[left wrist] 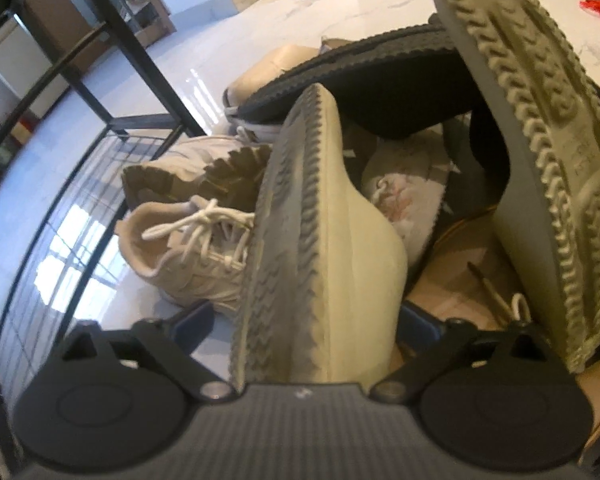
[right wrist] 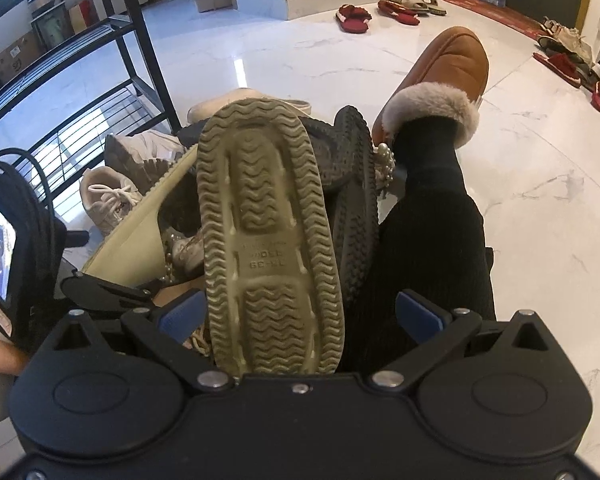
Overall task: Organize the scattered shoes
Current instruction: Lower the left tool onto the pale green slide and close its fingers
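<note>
White marble floor [right wrist: 520,208] carries a heap of shoes [right wrist: 148,184] beside a black rack [right wrist: 140,52]; red slippers [right wrist: 352,18] lie scattered well apart near the wall

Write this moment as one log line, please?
left gripper: holding cream slipper | right gripper: holding olive slipper | shoe pile: beside black rack

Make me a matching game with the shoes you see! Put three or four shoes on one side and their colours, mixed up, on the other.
Shoes:
1. Fur-cuffed slipper
2. Lace-up sneaker
3. Slippers by the far wall
4. Clog held in the right gripper, sole up

Colours:
A. red
B. olive-grey
C. tan brown
D. cream white

Pairs: 1-C, 2-D, 3-A, 4-B
</note>
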Motion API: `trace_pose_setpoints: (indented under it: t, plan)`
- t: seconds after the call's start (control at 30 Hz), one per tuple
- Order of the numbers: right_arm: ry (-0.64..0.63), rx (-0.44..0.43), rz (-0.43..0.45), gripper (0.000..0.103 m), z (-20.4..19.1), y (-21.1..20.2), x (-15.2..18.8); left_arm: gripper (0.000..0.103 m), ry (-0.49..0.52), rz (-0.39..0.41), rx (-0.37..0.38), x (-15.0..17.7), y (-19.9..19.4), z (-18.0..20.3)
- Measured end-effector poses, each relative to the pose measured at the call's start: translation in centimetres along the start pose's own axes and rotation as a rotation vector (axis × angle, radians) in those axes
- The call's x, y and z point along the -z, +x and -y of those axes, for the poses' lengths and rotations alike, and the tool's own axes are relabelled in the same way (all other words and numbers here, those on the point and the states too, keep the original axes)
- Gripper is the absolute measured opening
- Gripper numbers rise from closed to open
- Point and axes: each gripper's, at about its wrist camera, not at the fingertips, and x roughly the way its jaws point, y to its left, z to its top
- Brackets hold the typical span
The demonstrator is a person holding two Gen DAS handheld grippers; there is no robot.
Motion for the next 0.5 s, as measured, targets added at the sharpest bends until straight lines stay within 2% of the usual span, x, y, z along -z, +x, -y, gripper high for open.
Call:
trace_pose_setpoints:
  t: [0.2,0.4,0.5]
  plan:
    - [0.002,-0.003,-0.002,0.103,0.1,-0.2,0.2,0.078,0.016,0.021,0.020,0.3,-0.5,0.6]
    - [0.023,-0.008,0.012,0.103,0.6,-0.8,0.3,0.073,0.017,0.022,0.005,0.5,-1.6,1.0]
    - [0.034,-0.021,0.009,0.103,0.7,-1.0,0.6,0.072,-0.041,0.019,0.030,0.8,-2.1,0.0]
